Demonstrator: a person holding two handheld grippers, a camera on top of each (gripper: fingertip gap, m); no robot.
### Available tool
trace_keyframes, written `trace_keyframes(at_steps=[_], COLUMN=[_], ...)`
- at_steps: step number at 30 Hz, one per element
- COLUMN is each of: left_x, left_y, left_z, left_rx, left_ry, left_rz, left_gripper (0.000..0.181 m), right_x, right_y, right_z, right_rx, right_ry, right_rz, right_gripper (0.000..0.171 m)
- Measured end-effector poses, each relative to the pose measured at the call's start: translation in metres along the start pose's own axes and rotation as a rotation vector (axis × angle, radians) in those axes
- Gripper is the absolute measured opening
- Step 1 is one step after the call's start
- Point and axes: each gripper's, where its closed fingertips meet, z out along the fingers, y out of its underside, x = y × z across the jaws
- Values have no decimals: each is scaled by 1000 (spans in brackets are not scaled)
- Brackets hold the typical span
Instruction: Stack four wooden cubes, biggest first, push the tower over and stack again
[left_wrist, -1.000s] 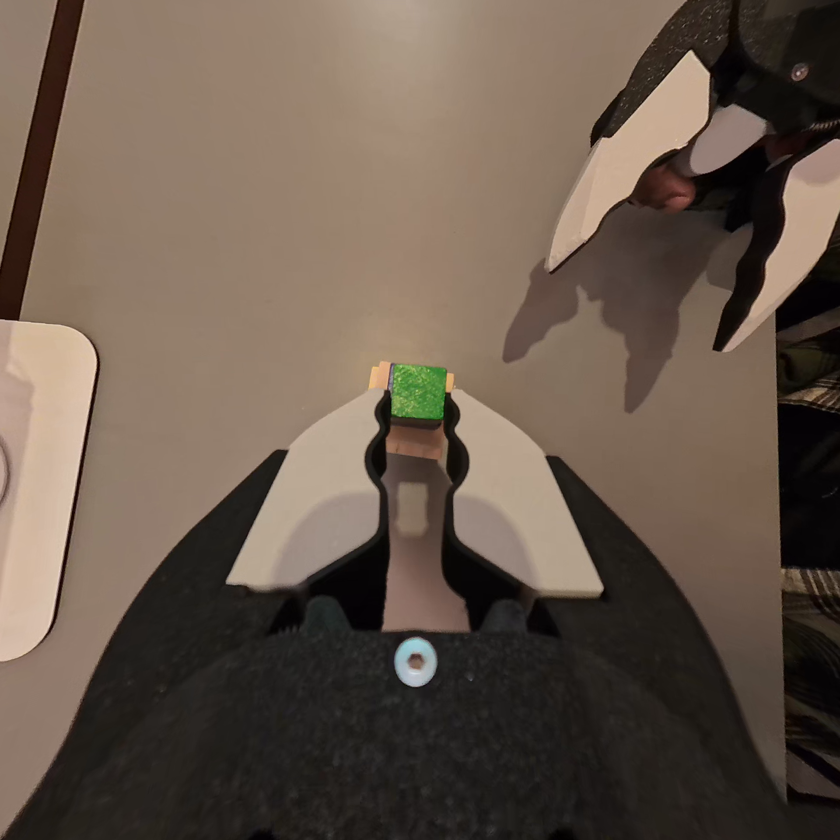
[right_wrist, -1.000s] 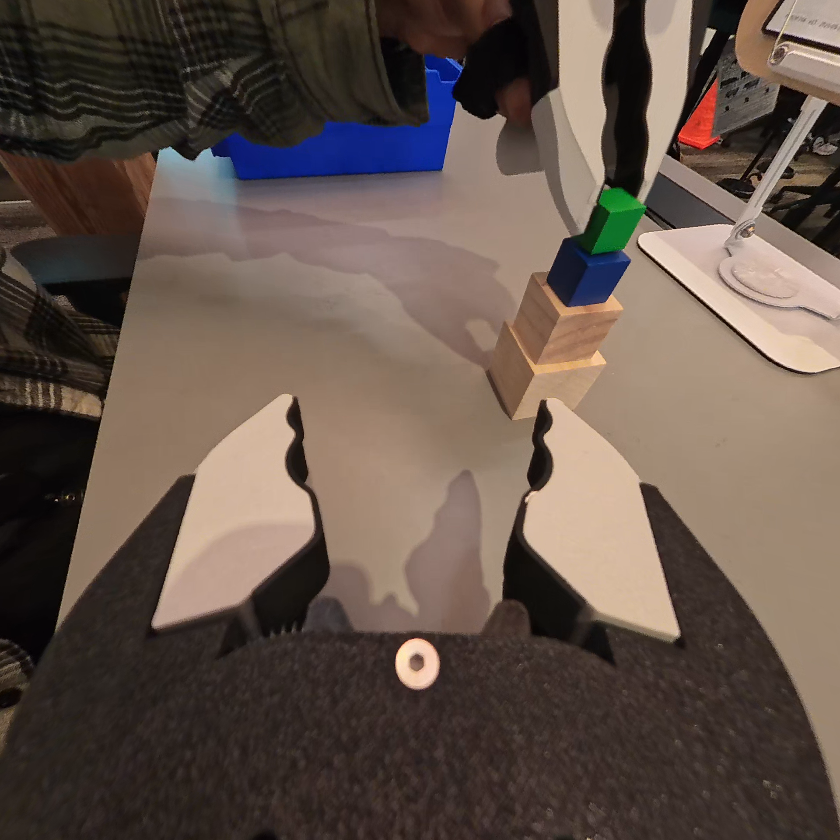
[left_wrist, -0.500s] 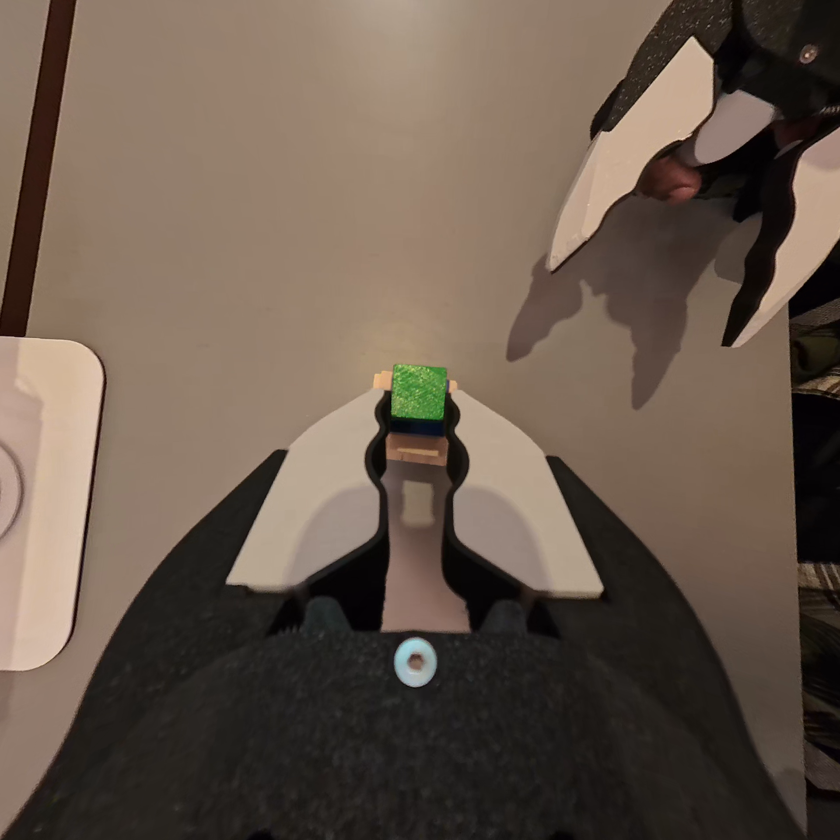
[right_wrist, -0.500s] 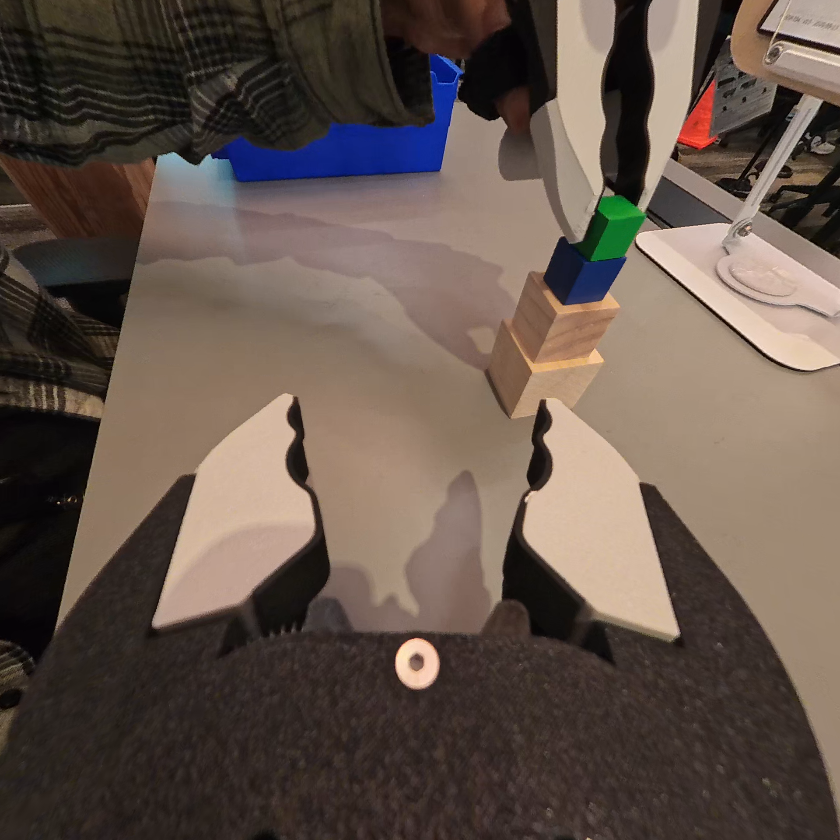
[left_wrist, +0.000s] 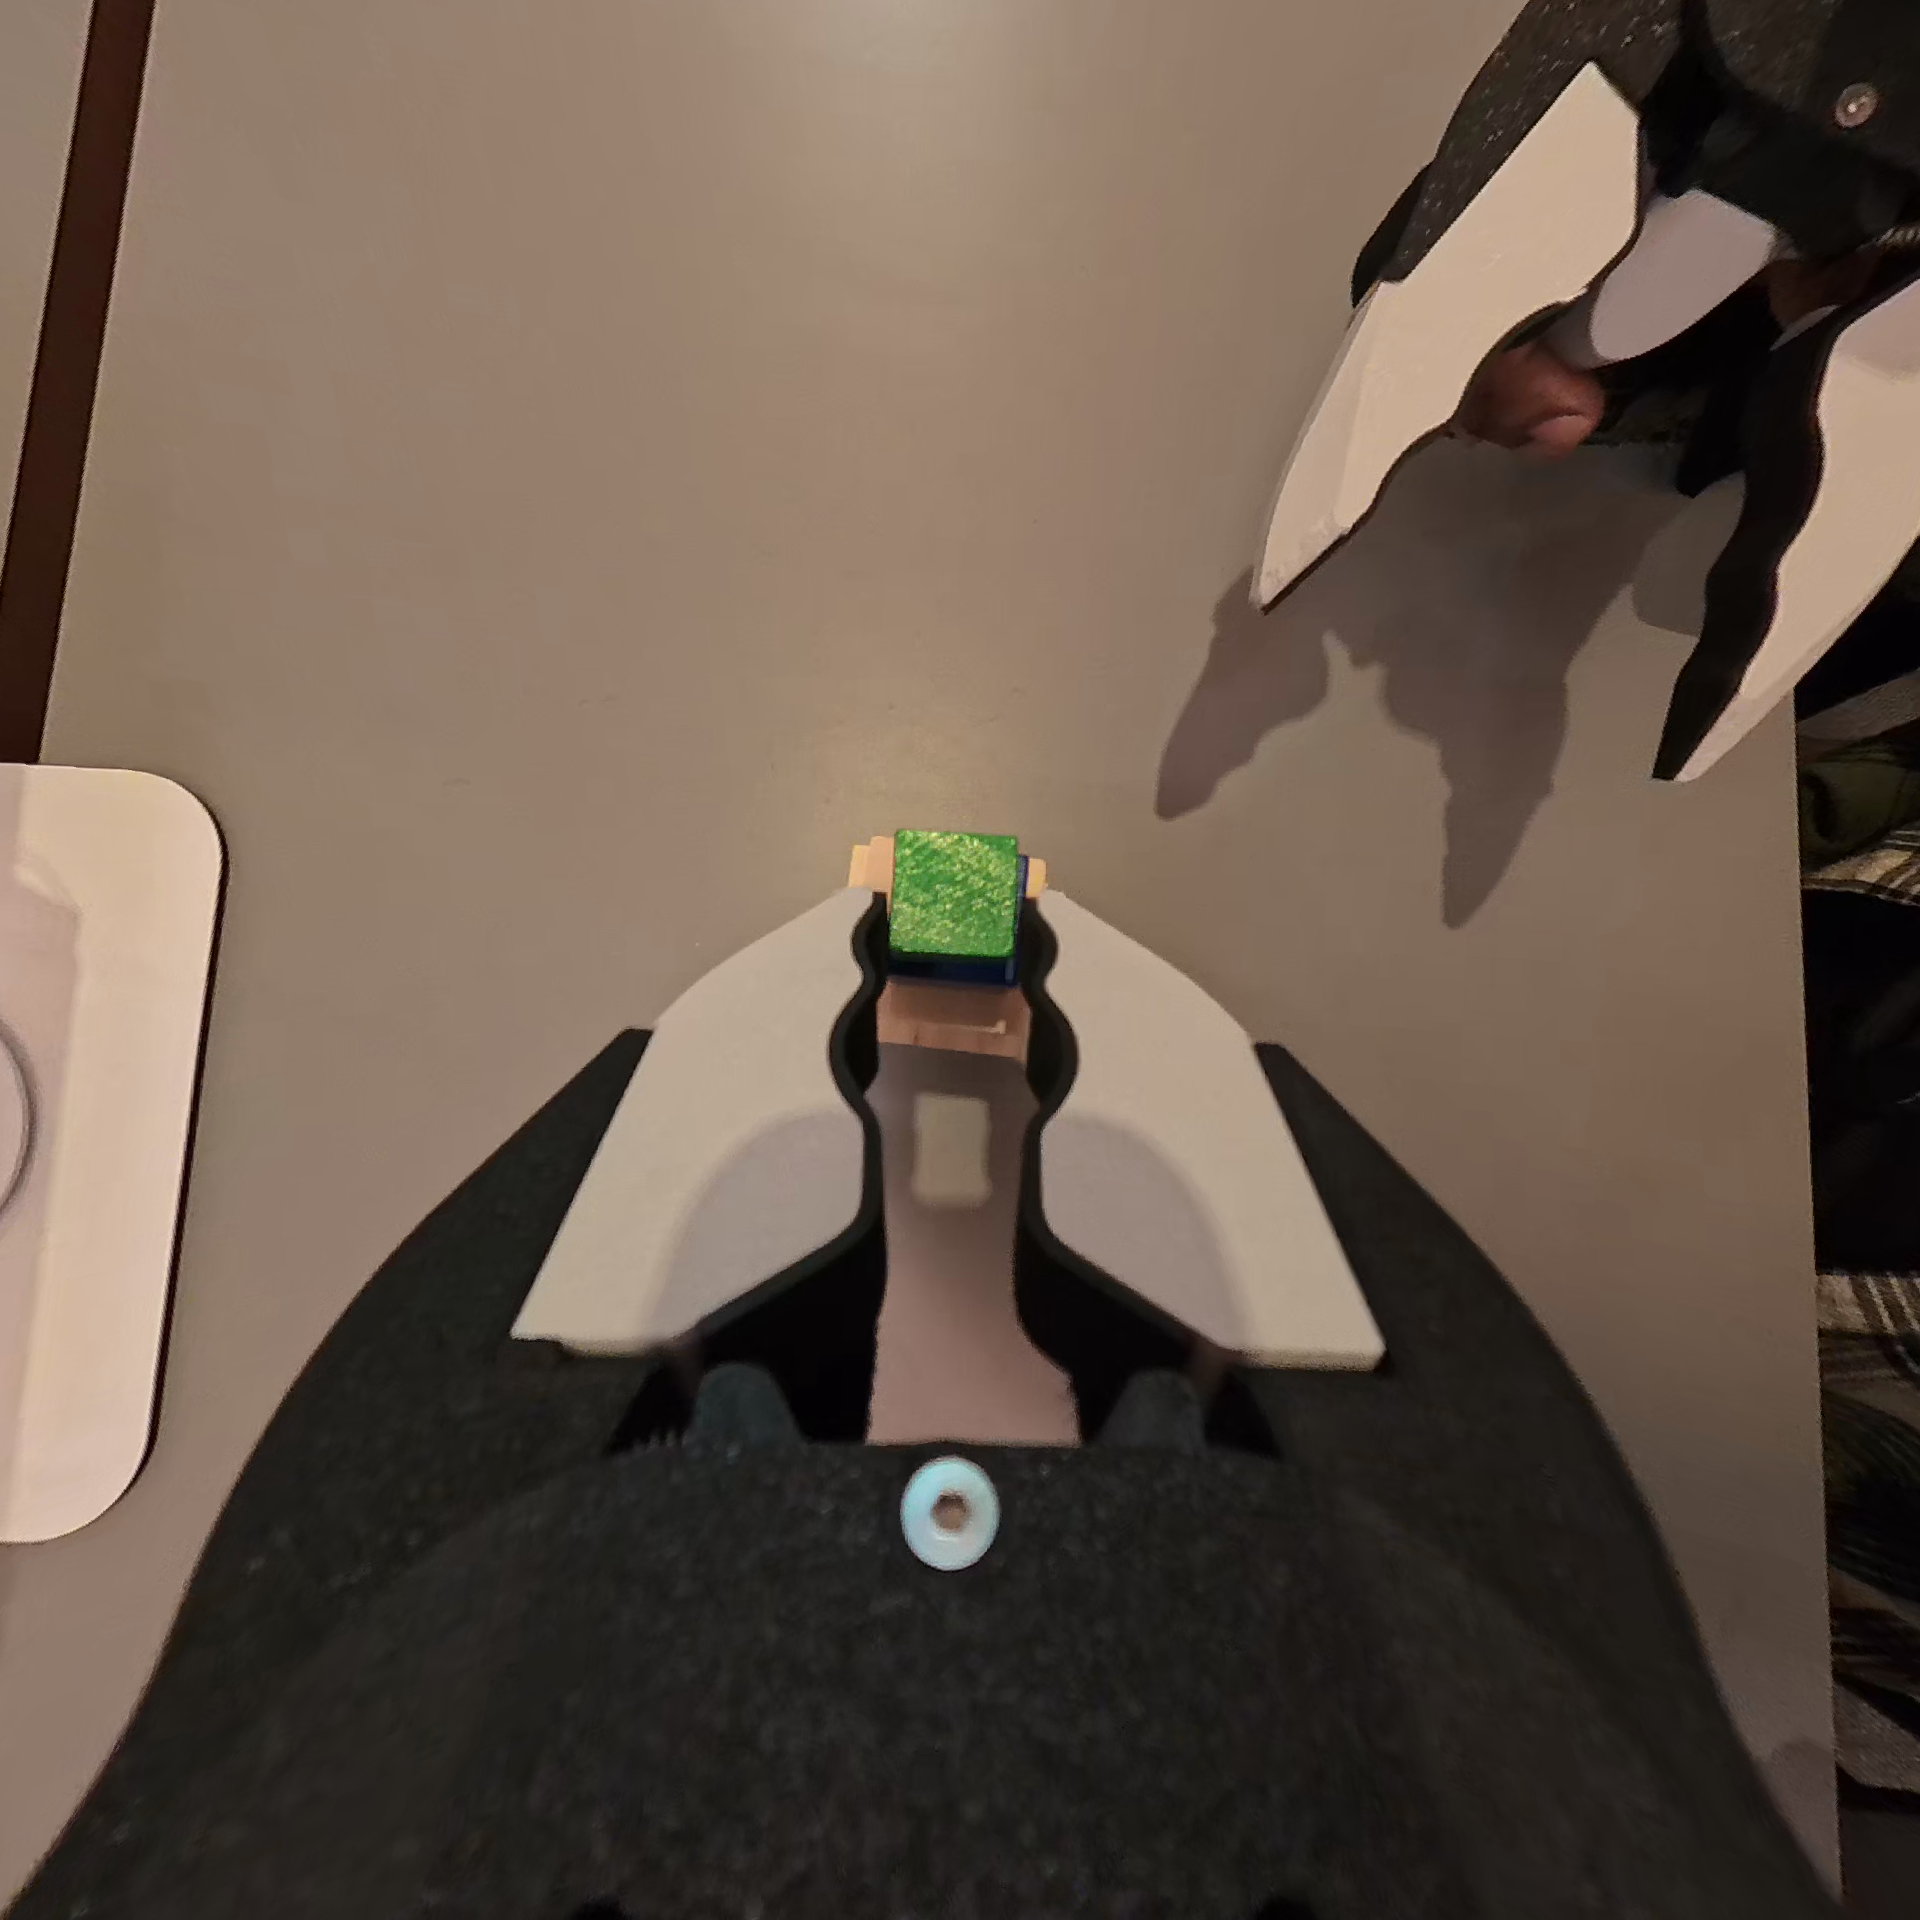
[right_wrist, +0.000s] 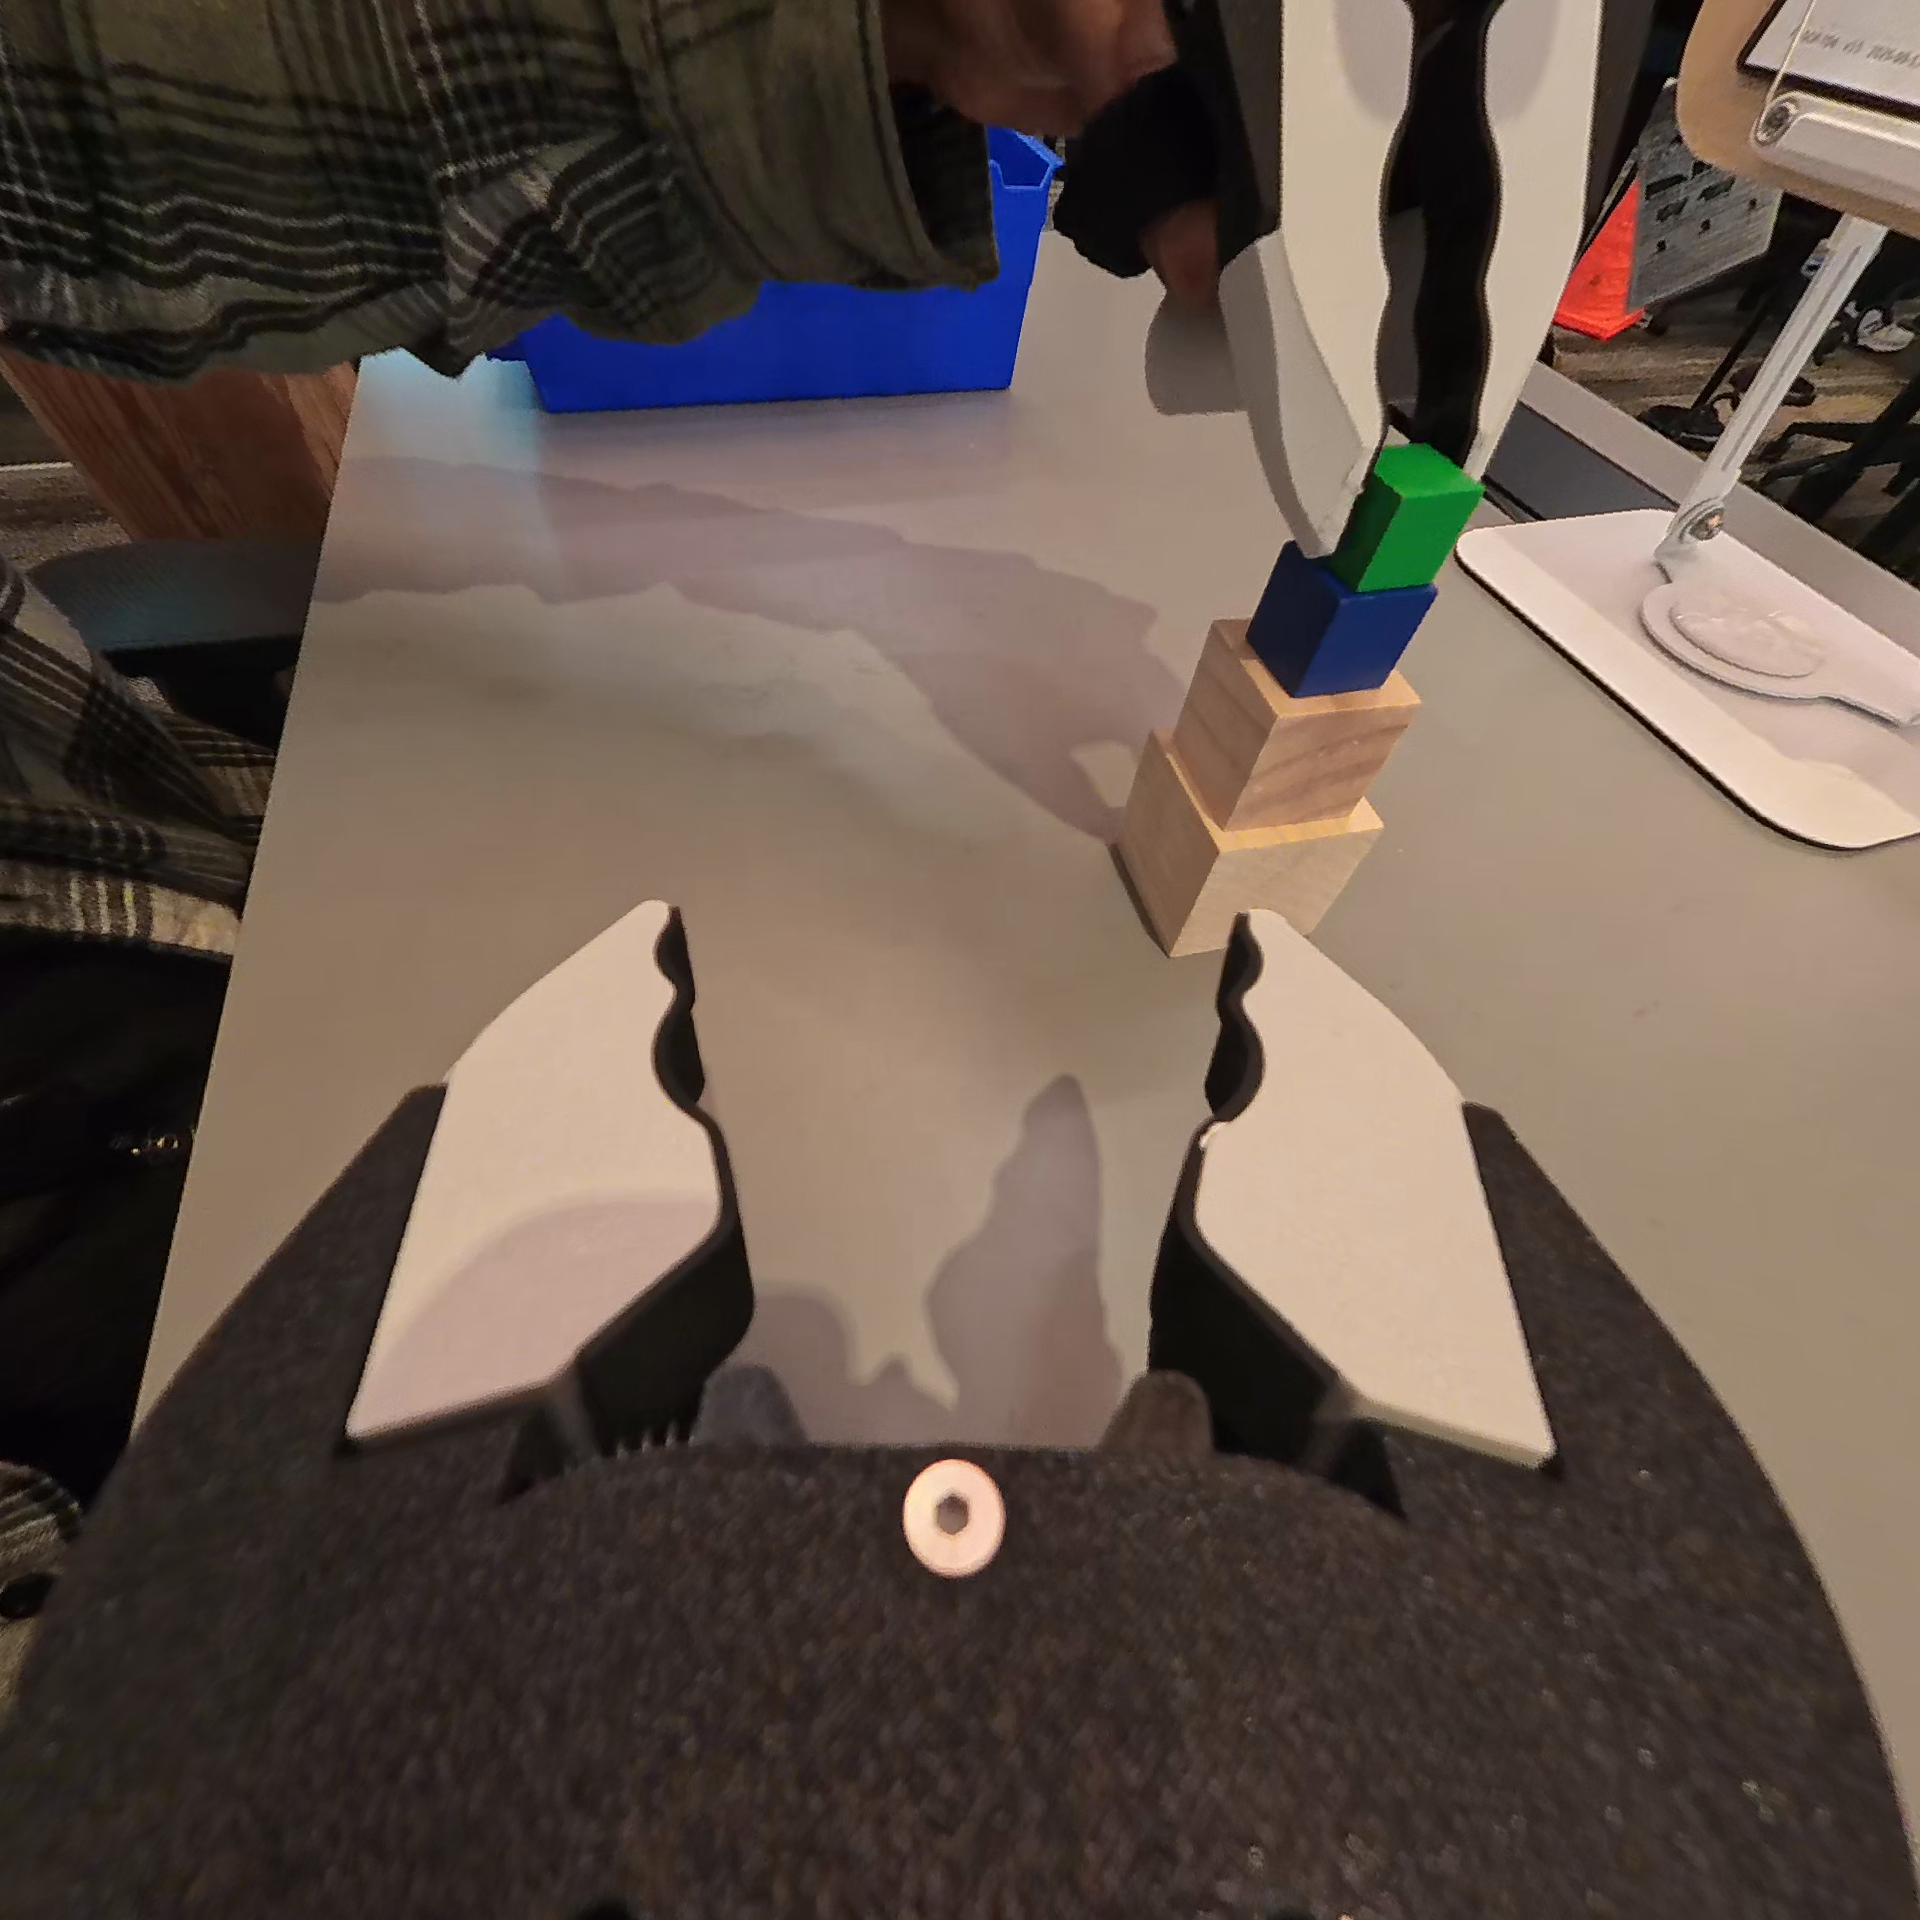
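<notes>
A tower stands on the grey table (right_wrist: 727, 727): a big plain wooden cube (right_wrist: 1247, 873) at the bottom, a smaller plain wooden cube (right_wrist: 1299, 748) on it, then a blue cube (right_wrist: 1340, 634), then a green cube (right_wrist: 1408, 530) on top. My left gripper (left_wrist: 954, 914) points straight down and is shut on the green cube (left_wrist: 954, 904), which rests on the blue cube (left_wrist: 951, 971). It also shows in the right wrist view (right_wrist: 1413, 468). My right gripper (right_wrist: 954, 920) is open and empty, low over the table just in front of the tower; it also shows in the left wrist view (left_wrist: 1473, 686).
A blue bin (right_wrist: 831, 343) stands at the far end of the table. A white stand base (right_wrist: 1662, 665) lies right of the tower and also shows in the left wrist view (left_wrist: 94, 1143). A person's plaid sleeve (right_wrist: 416, 156) hangs over the far left. The white stand base (right_wrist: 1662, 665) is about 30 cm from my left fingertips and 35 cm from my right.
My left gripper has lowered the green cube, which was tilted just above the blue cube, until it sits on it. My right gripper has stayed open and nearly still.
</notes>
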Motion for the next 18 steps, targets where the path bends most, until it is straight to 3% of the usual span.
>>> trace_keyframes(at_steps=[8, 14, 18], left_x=[1, 15, 46], left_y=[1, 13, 46], left_z=[-12, -67, -90], left_rx=[23, 234, 424], left_ry=[0, -196, -363], left_rz=[-23, -121, -235], left_gripper=[57, 88, 91], right_x=[2, 10, 19], right_y=[-1, 2, 11], right_z=[-2, -6, -6], right_rx=[8, 4, -36], right_ry=[10, 40, 80], right_rz=[4, 28, 73], right_gripper=[99, 101, 102])
